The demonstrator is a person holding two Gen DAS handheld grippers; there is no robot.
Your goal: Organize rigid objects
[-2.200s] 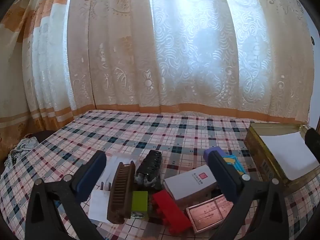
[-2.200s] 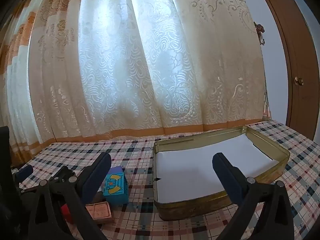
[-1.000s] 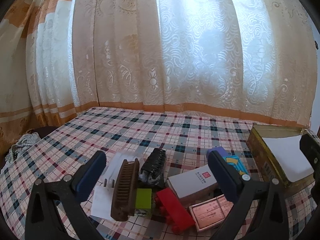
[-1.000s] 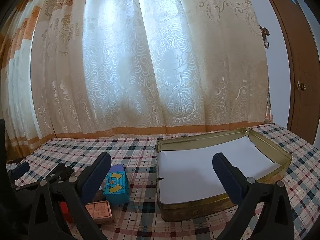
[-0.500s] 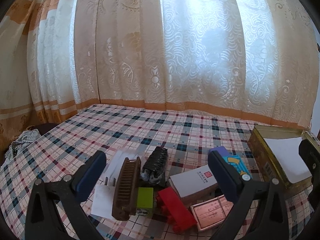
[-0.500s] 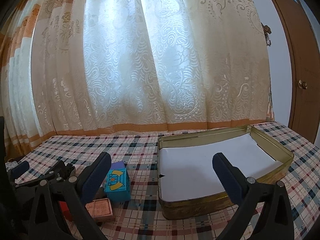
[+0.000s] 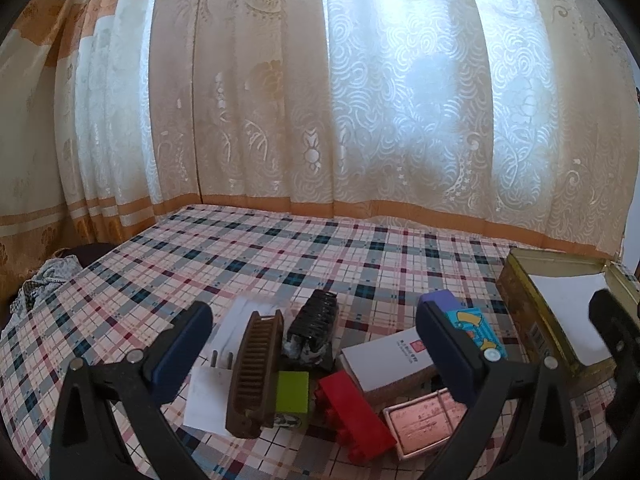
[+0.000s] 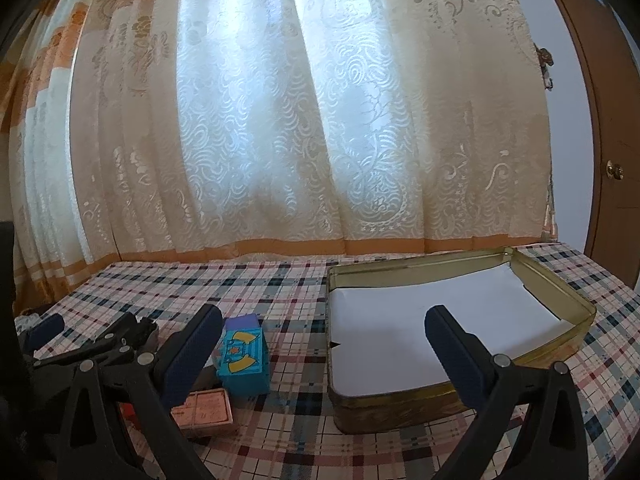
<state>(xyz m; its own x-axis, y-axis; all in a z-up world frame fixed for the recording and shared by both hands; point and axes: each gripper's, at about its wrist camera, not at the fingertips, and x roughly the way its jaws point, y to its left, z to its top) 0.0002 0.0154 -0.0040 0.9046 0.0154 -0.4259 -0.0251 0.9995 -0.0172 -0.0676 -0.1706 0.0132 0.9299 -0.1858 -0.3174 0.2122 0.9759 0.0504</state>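
A cluster of small objects lies on the plaid tablecloth in front of my left gripper (image 7: 316, 344), which is open and empty above them: a brown comb (image 7: 254, 372), a black ribbed object (image 7: 314, 326), a green block (image 7: 292, 394), a red brick (image 7: 354, 416), a white box (image 7: 390, 362), a pink tin (image 7: 424, 420) and a blue patterned box (image 7: 476, 334). My right gripper (image 8: 324, 348) is open and empty, between the blue box (image 8: 242, 360) and the open gold tin (image 8: 576, 340), which holds white paper.
The gold tin (image 7: 516, 288) stands at the right of the left wrist view. A white charger and paper (image 7: 208, 396) lie beside the comb. Lace curtains hang behind the table. A brown door (image 8: 612, 160) is at far right. Crumpled cloth (image 7: 44, 276) lies at the left.
Both grippers have risen and pulled back slightly, so the objects sit a little lower and farther. Nothing on the table has moved. Both stay open.
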